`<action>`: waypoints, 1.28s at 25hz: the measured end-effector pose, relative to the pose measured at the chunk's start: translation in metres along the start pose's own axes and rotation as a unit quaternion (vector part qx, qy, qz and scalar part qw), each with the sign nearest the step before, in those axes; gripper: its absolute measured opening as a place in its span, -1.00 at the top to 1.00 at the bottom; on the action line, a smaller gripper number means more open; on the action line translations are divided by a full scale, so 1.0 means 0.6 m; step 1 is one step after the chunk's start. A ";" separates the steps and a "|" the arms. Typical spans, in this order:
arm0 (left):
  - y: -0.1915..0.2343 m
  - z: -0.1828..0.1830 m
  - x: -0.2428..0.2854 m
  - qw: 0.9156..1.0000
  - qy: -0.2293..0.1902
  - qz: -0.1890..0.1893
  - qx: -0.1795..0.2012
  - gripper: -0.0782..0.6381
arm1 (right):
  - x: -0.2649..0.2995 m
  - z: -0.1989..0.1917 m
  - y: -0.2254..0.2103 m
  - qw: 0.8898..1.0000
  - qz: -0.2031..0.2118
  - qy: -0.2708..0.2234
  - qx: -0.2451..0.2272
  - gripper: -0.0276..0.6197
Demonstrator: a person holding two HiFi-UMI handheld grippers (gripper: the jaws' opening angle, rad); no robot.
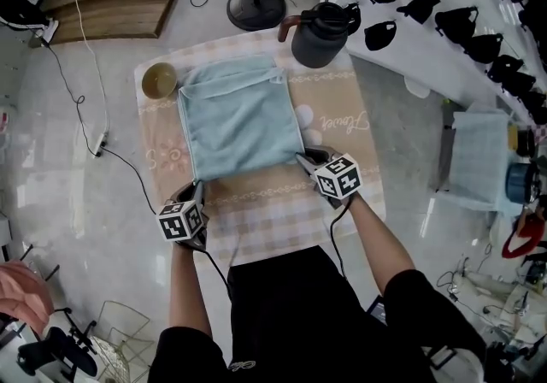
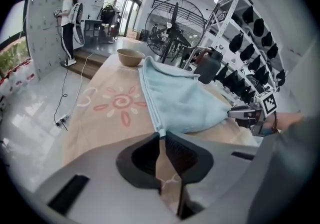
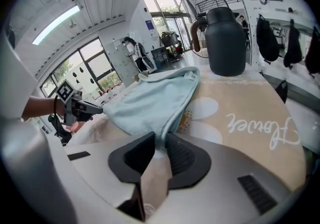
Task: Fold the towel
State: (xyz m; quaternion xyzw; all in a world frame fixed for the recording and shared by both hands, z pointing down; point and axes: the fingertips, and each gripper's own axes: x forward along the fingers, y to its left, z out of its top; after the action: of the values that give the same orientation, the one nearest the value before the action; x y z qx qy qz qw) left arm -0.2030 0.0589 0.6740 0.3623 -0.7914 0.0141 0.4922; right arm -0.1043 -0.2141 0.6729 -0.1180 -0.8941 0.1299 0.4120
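Note:
A light blue towel [image 1: 239,116] lies spread flat on the table's patterned cloth [image 1: 282,210]. My left gripper [image 1: 198,186] is at its near left corner. In the left gripper view the jaws [image 2: 160,138] stand almost together, with the towel [image 2: 185,98] corner pinched at their tips. My right gripper [image 1: 301,157] is at the near right corner. In the right gripper view the towel [image 3: 155,98] edge runs in between the narrow jaws [image 3: 160,143] and is gripped. Each gripper also shows in the other's view, the right gripper [image 2: 245,114] and the left gripper [image 3: 87,109].
A tan bowl [image 1: 159,79] sits by the towel's far left corner. A black jug [image 1: 320,35] stands at the far right corner. Behind the table is a fan base [image 1: 256,7]. To the right are a white rack with black items [image 1: 444,22] and another blue towel [image 1: 480,159].

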 end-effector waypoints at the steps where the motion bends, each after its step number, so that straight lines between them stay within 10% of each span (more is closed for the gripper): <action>1: -0.001 -0.008 -0.005 1.000 -0.001 0.002 0.000 0.67 | -0.004 -0.006 0.002 1.000 -0.001 0.003 -0.003 0.69; 23: -0.110 -0.224 -0.141 1.000 0.006 0.004 -0.008 0.67 | -0.152 -0.186 0.104 0.999 0.033 0.033 -0.014 0.69; 32: -0.129 -0.180 -0.198 0.998 -0.036 -0.007 -0.053 0.68 | -0.203 -0.157 0.114 0.999 0.045 0.022 0.007 0.69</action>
State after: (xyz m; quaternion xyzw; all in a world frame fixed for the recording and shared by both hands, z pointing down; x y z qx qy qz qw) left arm -0.0447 0.1090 0.6100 0.3419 -0.8054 -0.0445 0.4822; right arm 0.0522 -0.1759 0.6236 -0.1583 -0.8776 0.1523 0.4260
